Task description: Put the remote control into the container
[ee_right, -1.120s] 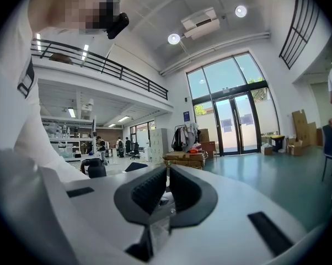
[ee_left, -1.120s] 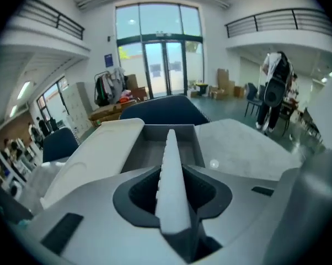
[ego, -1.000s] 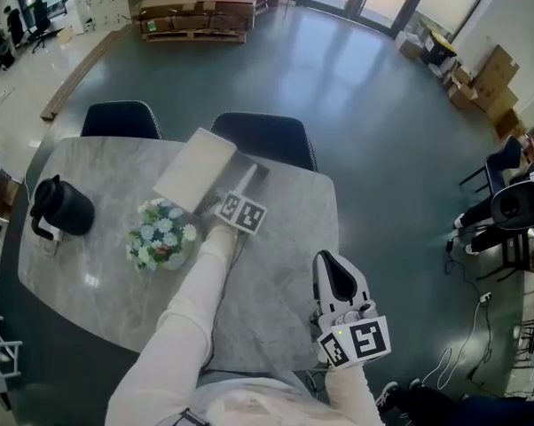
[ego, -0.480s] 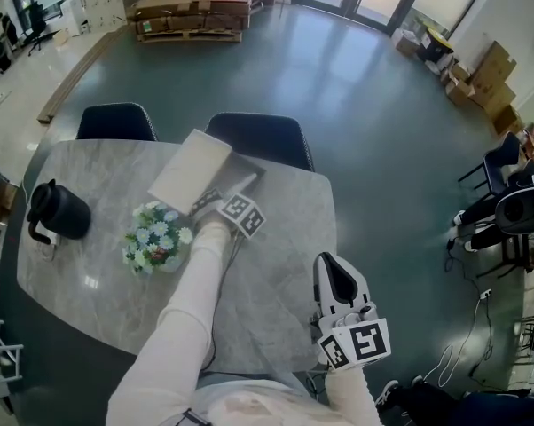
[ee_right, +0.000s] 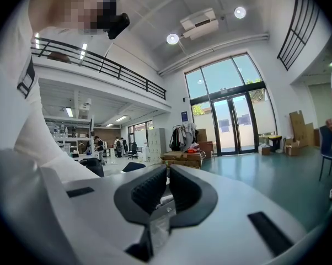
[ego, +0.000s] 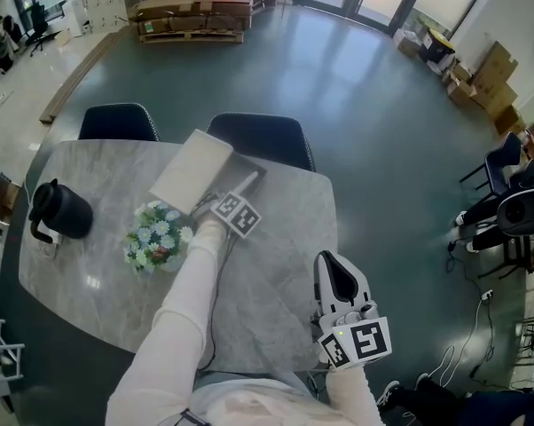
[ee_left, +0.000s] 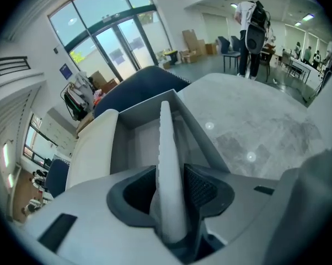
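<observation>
A slim white remote control (ee_left: 169, 159) stands on edge between the jaws of my left gripper (ee_left: 170, 189), its far end inside the open grey container (ee_left: 141, 117). These jaws have just been opening, and the dark pads (ee_left: 202, 184) stand slightly apart from the remote. In the head view the left gripper (ego: 221, 204) is over the container (ego: 250, 169) at the table's far edge, with the remote (ego: 247, 185) slanting into it. The cream lid (ego: 193, 171) leans open to the left. My right gripper (ego: 338, 269) hovers shut and holds nothing near the table's front right edge; its pads (ee_right: 152, 189) nearly meet.
The grey marble table (ego: 276, 264) also carries a bunch of flowers (ego: 158, 235) and a black kettle (ego: 61, 209) to the left. Two dark chairs (ego: 118, 121) (ego: 263, 138) stand behind the table. Beyond lies open floor with pallets and boxes.
The left gripper has rolled a little at the container, its marker cube shifting slightly. The remote stays slanted into the box. The right gripper has not moved.
</observation>
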